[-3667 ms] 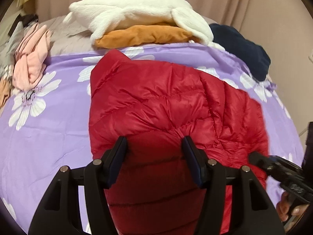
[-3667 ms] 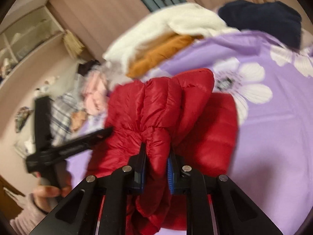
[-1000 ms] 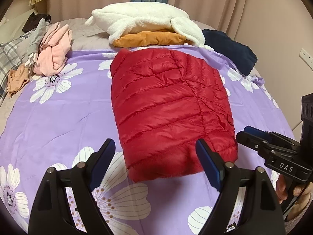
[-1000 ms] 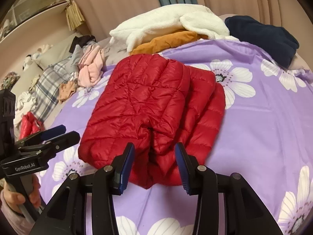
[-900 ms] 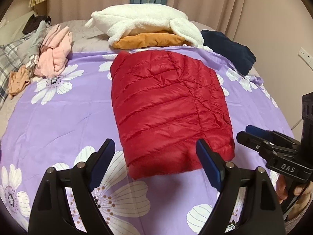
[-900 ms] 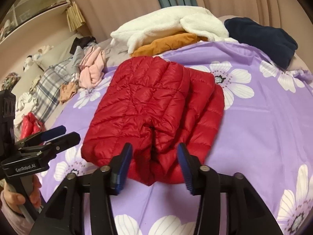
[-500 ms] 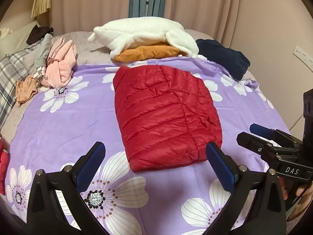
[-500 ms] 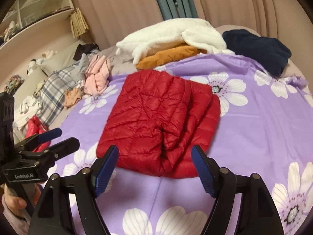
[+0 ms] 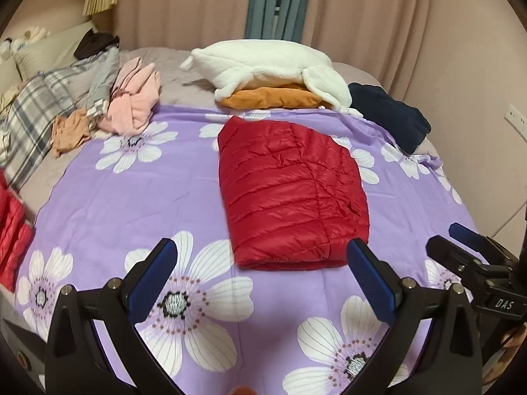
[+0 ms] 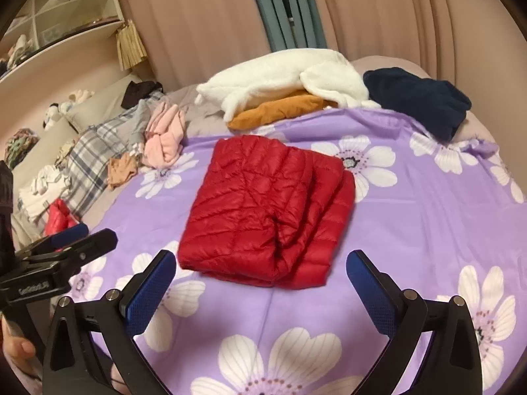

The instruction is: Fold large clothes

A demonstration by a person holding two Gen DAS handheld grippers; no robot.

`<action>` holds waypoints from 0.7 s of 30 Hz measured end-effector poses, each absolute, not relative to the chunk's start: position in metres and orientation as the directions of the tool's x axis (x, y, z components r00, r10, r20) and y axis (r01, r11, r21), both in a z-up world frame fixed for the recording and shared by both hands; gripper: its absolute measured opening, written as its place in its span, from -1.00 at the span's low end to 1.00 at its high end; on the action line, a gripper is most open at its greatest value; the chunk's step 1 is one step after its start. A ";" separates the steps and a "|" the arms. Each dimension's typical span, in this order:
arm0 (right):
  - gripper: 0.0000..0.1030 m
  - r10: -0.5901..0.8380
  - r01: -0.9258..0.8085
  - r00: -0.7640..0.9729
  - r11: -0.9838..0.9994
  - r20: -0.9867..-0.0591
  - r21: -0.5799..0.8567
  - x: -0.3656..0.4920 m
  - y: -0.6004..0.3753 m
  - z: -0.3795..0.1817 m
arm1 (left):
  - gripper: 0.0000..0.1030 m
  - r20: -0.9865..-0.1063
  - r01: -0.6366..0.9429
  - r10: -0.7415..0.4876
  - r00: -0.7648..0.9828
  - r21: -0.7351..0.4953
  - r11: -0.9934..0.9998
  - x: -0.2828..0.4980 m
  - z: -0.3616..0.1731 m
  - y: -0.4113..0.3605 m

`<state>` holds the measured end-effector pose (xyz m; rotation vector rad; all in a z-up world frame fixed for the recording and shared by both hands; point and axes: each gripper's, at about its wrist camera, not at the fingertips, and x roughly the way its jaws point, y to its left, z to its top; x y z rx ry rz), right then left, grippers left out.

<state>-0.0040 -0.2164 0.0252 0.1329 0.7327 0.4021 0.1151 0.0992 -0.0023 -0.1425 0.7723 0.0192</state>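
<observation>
Both grippers, left (image 9: pixel 262 275) spread wide and right (image 10: pixel 262 283) with jaws opening, are held empty above the folded red down jacket (image 9: pixel 290 191) laid mid purple floral sheet (image 9: pixel 108 204); fold judged finished, another garment needed next

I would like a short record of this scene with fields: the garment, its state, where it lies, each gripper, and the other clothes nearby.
garment: red puffer jacket
state: folded, lying flat
surface: purple flowered sheet
left gripper: open, empty
right gripper: jaws opening, nothing between them
behind jacket: white fleece on orange garment
other clothes: navy garment, pink garment
</observation>
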 end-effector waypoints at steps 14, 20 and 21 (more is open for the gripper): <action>0.98 0.369 -0.307 0.715 0.929 -0.594 0.208 -0.035 -0.214 0.085 | 0.99 -0.724 -0.162 0.060 0.687 -0.072 0.984 0.086 0.048 0.112; 0.98 0.332 -0.285 0.711 0.942 -0.620 0.178 -0.039 -0.207 0.076 | 0.99 -0.738 -0.171 0.117 0.665 0.001 0.985 0.078 0.036 0.102; 0.98 0.331 -0.285 0.710 0.942 -0.621 0.177 -0.040 -0.207 0.074 | 0.99 -0.743 -0.166 0.109 0.661 -0.003 0.986 0.077 0.032 0.101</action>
